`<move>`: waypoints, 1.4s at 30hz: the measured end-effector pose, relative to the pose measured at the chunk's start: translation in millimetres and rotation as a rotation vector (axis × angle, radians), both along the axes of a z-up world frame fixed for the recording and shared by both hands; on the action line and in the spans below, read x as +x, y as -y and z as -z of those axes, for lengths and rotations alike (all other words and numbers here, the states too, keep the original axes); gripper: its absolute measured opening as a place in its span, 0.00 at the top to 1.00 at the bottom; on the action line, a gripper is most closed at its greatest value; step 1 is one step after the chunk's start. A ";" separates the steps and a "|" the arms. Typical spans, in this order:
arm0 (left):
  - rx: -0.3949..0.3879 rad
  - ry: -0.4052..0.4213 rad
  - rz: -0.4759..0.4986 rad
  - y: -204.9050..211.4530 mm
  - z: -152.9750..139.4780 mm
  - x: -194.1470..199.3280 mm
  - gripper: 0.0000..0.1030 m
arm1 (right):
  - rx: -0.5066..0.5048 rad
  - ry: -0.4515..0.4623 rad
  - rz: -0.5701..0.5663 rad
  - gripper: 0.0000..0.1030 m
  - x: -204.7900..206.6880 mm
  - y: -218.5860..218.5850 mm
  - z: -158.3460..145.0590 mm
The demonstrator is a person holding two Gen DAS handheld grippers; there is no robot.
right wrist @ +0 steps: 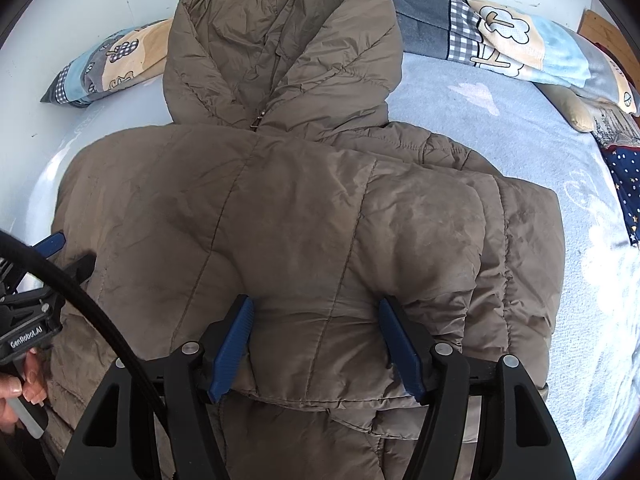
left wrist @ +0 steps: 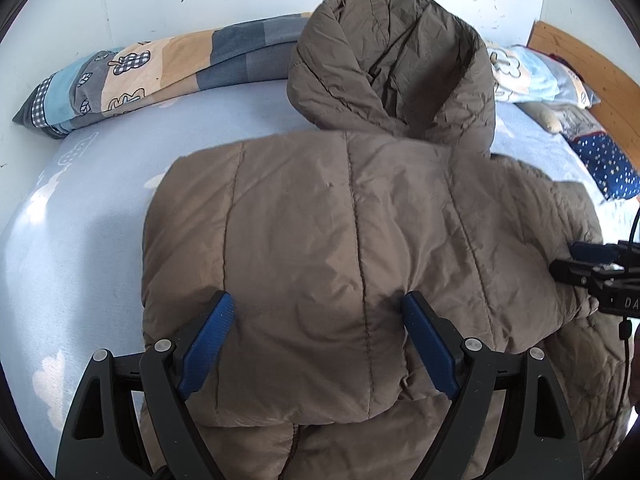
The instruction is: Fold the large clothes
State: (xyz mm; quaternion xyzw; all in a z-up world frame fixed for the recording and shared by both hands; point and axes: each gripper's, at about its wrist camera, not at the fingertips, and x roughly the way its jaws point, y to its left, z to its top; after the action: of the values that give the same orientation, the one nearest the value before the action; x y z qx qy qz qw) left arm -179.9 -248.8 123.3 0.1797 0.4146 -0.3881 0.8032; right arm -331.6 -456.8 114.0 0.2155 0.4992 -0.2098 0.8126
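A padded taupe quilted hooded jacket [left wrist: 360,240] lies partly folded on the pale blue bed [left wrist: 80,240], its hood toward the wall. The left tongs [left wrist: 318,308] stand wide apart, blue pads resting against a folded bulge of jacket between them. The right tongs [right wrist: 316,312] stand apart too, flanking a puffed fold; whether either pair squeezes the cloth I cannot tell

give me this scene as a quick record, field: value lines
surface: bed with light blue sheet
garment: brown hooded puffer jacket, lying flat, partly folded
hood: spread toward the wall
left gripper: jaws wide, astride a jacket fold
right gripper: jaws apart, astride a jacket fold
behind jacket: patchwork quilt along the wall
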 end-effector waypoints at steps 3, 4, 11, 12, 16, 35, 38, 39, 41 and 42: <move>-0.037 0.006 -0.018 -4.8 -14.3 8.4 0.17 | 0.025 0.061 -0.019 0.32 -4.6 2.8 -18.0; -0.049 0.007 -0.025 -6.8 -18.9 11.2 0.17 | 0.024 0.083 -0.020 0.32 -7.0 3.5 -25.0; -0.113 -0.013 -0.056 -22.2 -42.9 30.8 0.17 | -0.001 0.197 0.009 0.32 -20.9 13.5 -68.9; -0.120 -0.009 -0.052 -22.2 -47.4 33.3 0.17 | -0.005 0.203 0.015 0.32 -21.3 16.8 -73.6; -0.125 0.043 -0.043 -9.1 -70.3 47.5 0.17 | 0.000 0.222 0.052 0.32 -14.7 43.8 -96.4; -0.148 0.023 -0.027 176.7 -89.9 183.1 0.17 | -0.039 0.188 0.072 0.27 137.1 187.0 -104.8; -0.170 0.025 -0.022 192.0 -84.1 187.7 0.17 | -0.033 0.181 0.074 0.27 155.9 199.6 -94.0; -0.161 0.025 -0.025 199.6 -81.1 188.7 0.17 | -0.039 0.182 0.067 0.28 161.8 201.2 -91.3; -0.132 0.018 -0.038 213.9 -74.5 190.3 0.37 | -0.033 0.193 0.060 0.69 169.6 203.6 -84.6; -0.129 -0.012 -0.035 218.4 -71.3 192.1 0.55 | -0.017 0.190 0.062 0.82 171.5 204.4 -81.3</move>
State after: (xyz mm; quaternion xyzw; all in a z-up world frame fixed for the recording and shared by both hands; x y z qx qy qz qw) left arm 12.3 -467.2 194.7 0.1180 0.3965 -0.4009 0.8174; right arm -160.1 -661.1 195.3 0.2430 0.4113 -0.2178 0.8511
